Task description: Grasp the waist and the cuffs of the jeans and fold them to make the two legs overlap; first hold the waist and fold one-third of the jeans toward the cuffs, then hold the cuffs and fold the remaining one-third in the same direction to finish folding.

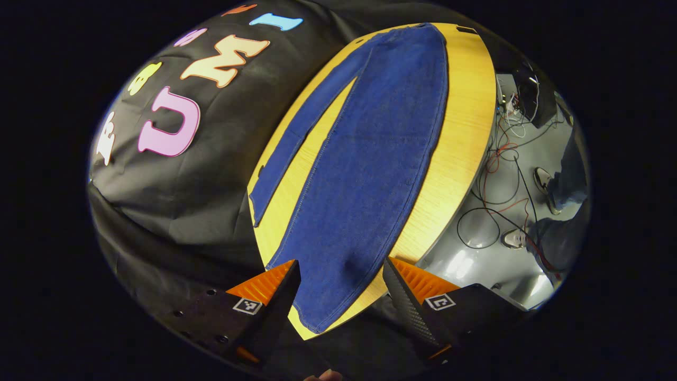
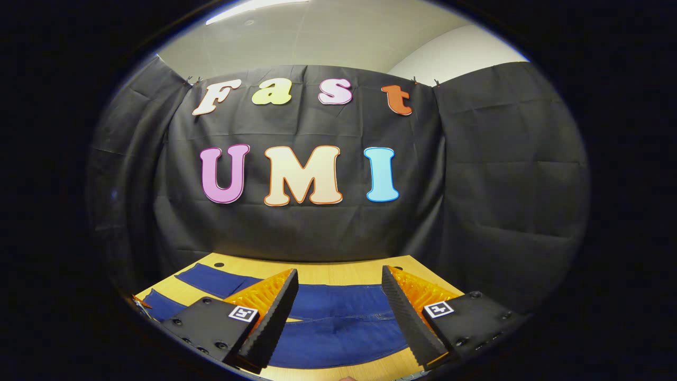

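Our left gripper (image 1: 341, 288) and right gripper (image 2: 338, 296) hung with jaws open above jeans (image 1: 365, 174) lying at twelve o'clock; uneven grasps risked misaligned legs.

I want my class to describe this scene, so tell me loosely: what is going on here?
A person holds a gripper in each hand over a wooden table with blue jeans spread flat on it, the two legs lying apart, not yet overlapped. The left gripper hangs above one end of the jeans, jaws open and holding nothing. The right gripper is also open, above the jeans. No fold has been made.
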Tool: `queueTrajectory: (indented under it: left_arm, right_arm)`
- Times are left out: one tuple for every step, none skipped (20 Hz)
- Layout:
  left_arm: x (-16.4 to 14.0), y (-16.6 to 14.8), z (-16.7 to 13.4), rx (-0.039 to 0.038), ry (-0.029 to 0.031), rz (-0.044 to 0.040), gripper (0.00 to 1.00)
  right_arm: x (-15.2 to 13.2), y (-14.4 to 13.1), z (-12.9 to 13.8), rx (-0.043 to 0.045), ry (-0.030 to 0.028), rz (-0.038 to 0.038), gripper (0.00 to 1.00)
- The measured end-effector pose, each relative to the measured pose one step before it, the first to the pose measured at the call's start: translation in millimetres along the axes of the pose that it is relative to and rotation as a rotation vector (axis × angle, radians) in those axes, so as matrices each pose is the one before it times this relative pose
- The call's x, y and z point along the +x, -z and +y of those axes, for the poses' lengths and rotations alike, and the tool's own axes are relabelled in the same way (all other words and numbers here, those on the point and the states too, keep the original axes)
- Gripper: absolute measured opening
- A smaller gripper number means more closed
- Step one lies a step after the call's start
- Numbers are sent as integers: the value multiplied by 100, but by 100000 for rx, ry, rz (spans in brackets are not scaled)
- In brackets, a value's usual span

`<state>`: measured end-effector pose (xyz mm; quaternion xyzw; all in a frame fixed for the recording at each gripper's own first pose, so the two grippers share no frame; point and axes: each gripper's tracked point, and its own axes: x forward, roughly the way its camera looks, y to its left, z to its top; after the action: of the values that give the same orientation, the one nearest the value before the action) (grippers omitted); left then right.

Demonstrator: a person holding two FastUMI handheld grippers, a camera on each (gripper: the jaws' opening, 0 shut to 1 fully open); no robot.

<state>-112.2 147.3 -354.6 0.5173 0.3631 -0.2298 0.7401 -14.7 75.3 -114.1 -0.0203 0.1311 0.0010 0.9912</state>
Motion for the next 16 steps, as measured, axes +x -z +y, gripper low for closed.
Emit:
queueTrajectory:
  left_arm:
    - [525,-371,80,1308,329,-1567,95]
    - [465,-166,35,1514,434,-863,89]
    - [480,-283,195,1248,523,-373,90]
    - [556,-242,126,841,865,-575,89]
    - [184,-105,321,1052,558,-331,85]
    - [489,-192,228,1088,1047,-614,84]
    - [796,-145,-20,913,2918,-2,84]
    - [656,-227,-334,1075,2949,-277,82]
    - [542,-149,-347,1464,2611,292,67]
    - [255,17,-133,1261,2278,461,53]
    - [348,47,-60,397,967,340,38]
    - [227,0,-89,-566,1152,-33,24]
    - [221,-293,358,-744,-1531,-301,10]
    - [14,212,178,-1367,-827,90,8]
    - [68,-282,-27,-480,226,-1014,2]
    - [33,191,-133,-1240,1075,912,0]
  right_arm:
    - [-4,-162,1,-676,530,-202,94]
    - [45,84,-67,-912,529,-386,94]
    - [-22,14,38,-763,495,-82,94]
    - [0,209,73,-343,346,291,95]
    - [-44,110,103,-23,354,605,95]
    - [-52,127,-34,-43,456,93,95]
    - [-70,-44,-5,4,600,-99,98]
    - [-44,70,9,-241,569,-188,96]
    - [-161,74,-23,-204,557,215,99]
    - [33,77,-200,-609,703,-307,100]
    - [-68,47,-60,-587,566,-54,99]
    - [-137,115,-61,-572,292,70,99]
    - [-56,203,-109,-904,308,26,99]
    - [-84,124,-403,-1116,483,-27,100]
    - [122,288,-285,-1486,-316,365,99]
    - [253,806,-216,-2298,-1044,1360,99]
